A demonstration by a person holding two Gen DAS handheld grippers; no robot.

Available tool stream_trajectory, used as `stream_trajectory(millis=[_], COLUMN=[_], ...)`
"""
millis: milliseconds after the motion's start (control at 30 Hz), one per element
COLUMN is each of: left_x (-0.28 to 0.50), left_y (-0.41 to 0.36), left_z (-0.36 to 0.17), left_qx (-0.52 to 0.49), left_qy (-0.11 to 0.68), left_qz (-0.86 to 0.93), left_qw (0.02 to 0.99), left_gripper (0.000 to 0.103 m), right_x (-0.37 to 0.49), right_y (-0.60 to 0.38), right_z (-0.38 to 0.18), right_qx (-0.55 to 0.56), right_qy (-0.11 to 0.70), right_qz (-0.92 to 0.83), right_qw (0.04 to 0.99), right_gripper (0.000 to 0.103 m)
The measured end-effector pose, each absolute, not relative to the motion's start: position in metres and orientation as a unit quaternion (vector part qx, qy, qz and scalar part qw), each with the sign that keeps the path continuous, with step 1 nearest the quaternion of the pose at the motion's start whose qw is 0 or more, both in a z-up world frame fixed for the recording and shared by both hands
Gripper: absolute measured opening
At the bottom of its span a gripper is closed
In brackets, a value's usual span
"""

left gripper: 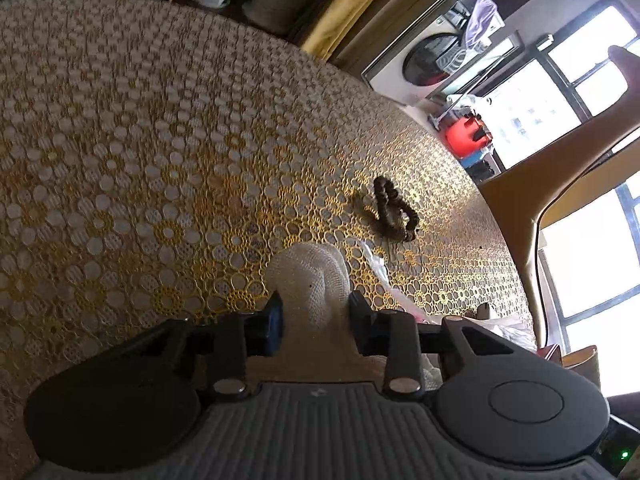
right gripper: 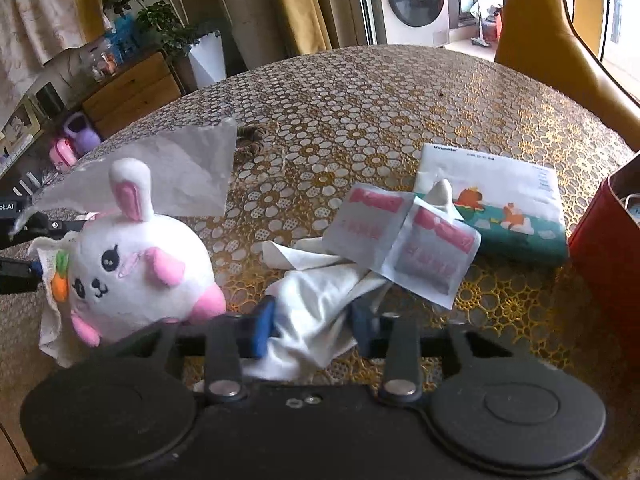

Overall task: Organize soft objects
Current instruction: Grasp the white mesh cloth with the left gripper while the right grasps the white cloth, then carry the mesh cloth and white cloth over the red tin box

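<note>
The white cloth [right gripper: 316,320] lies crumpled on the counter [right gripper: 360,100], pinched between the right gripper [right gripper: 314,322] fingers at 6 o'clock in the right wrist view. Two pink sachets [right gripper: 404,244] overlap its far end; a tissue pack [right gripper: 496,200] sits at 2 o'clock, a plush bunny [right gripper: 136,264] at 9. The left gripper [left gripper: 316,320] fingers squeeze a white knitted piece [left gripper: 310,280]; a dark scrunchie [left gripper: 394,210] lies at 1 o'clock.

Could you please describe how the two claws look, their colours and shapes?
Both match. The left claw has a black body with two round discs, silver bolts, a ribbed grey panel, and blue pads on its fingers. The right claw shows the same discs, bolts and blue-padded fingers.
</note>
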State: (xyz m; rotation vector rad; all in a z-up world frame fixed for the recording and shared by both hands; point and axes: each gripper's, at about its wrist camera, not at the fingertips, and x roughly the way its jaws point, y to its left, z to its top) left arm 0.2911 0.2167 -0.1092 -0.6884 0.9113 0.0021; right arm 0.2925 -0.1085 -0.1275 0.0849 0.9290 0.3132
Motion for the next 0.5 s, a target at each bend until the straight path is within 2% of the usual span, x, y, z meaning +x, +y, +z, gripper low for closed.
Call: stream_trajectory(millis=[67,100,300,500], left_x=[0.287,0.285,0.263,0.243], left_y=[0.215,0.215,0.211,0.204], left_z=[-0.104,-0.102,-0.085,-0.066], left_qx=[-0.312,-0.309,-0.288,-0.266], left_qy=[0.427,0.426,0.396,0.383], left_qz=[0.003,0.003,-0.003,-0.009], left_qw=[0.849,0.850,0.872,0.884], left_gripper=[0.027,0.026,0.020,0.019], right_x=[0.289,0.289,0.272,0.248], right_y=[-0.109,-0.109,-0.121,-0.138], right_z=[-0.124,-0.121,-0.106,-0.082], right_qx=[0.036,0.036,0.046,0.055], right_qy=[0.438,0.436,0.413,0.379], right_qz=[0.152,0.153,0.168,0.201], right_qw=[0.885,0.886,0.894,0.901], right_gripper=[0.012,0.010,0.006,0.006])
